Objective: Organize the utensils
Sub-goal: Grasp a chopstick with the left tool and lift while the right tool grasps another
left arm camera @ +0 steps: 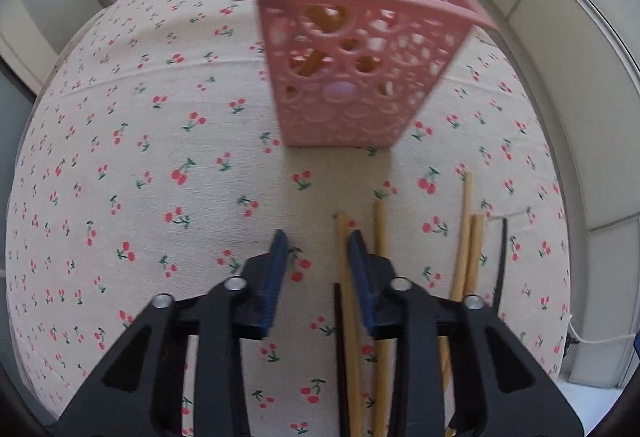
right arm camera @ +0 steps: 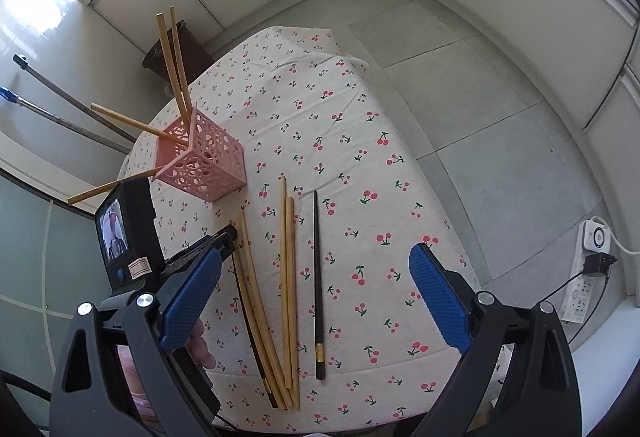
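Four chopsticks [right arm camera: 170,55] in pink basket [right arm camera: 202,159]; left gripper [left arm camera: 318,243] empty, right gripper [right arm camera: 316,269] wide.

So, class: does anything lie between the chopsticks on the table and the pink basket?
Nothing visible does. Only bare cherry-print cloth separates the loose chopsticks from the pink basket, whose open top already holds a few.

Left hand-held gripper [left arm camera: 318,243] jaws narrowed — one wooden chopstick [left arm camera: 347,301] between; pink basket [left arm camera: 352,77] beyond.

Pink perforated basket [right arm camera: 200,157] holds four wooden chopsticks [right arm camera: 174,57] (six more [right arm camera: 290,297] lie flat beside).
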Demonstrator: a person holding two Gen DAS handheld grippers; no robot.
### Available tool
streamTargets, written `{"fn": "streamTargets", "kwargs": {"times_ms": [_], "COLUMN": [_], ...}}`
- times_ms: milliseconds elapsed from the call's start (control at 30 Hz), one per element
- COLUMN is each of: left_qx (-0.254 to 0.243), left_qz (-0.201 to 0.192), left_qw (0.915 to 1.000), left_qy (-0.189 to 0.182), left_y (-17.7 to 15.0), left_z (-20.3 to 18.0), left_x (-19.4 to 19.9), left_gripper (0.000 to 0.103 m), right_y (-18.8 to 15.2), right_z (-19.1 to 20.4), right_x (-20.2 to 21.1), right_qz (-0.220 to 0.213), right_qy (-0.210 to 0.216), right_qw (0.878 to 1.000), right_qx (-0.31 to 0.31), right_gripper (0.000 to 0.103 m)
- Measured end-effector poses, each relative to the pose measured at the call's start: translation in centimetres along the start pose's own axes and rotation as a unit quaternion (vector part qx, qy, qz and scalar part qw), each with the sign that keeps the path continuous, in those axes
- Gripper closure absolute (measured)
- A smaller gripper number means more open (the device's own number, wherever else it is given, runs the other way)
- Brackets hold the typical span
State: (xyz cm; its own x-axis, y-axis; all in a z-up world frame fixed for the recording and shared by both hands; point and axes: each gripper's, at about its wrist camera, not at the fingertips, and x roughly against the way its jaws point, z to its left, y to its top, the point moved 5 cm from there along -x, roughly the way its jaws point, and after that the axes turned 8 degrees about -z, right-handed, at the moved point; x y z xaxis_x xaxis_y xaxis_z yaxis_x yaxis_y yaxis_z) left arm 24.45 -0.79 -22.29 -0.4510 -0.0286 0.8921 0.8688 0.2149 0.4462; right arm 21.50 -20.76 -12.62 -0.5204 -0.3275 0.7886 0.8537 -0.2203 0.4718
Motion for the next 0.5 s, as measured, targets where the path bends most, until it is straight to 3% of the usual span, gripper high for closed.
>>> {"fn": "streamTargets", "kwargs": {"times_ms": [100, 267, 500], "left_qx": [0.008, 0.038, 0.022], "left_qz": [0.007, -0.026, -0.075], "left_qw": [0.9994, 0.9945, 0.9907], "left_qy": [-0.034, -0.094, -0.111], "left_y": [-0.4, 0.0, 0.5], "left_z": [-0.6, 1.6, 3.8], "left_x": [-0.1, 0.8, 7.3], "left_gripper": [0.098, 0.099, 0.099], "right_y": [-0.1, -0.2, -0.9], "right_z": [0.3, 1.1, 4.8], "right_x": [-0.4, -1.3, -4.5], "right_qz": [0.003, 0.007, 0.026], "right_qy": [0.000, 0.000, 0.007], "right_qw": [1.000, 1.000, 0.999], "right_qx": [-0.001, 0.004, 0.046], "right_gripper": [0.011, 0.011, 0.011]}}
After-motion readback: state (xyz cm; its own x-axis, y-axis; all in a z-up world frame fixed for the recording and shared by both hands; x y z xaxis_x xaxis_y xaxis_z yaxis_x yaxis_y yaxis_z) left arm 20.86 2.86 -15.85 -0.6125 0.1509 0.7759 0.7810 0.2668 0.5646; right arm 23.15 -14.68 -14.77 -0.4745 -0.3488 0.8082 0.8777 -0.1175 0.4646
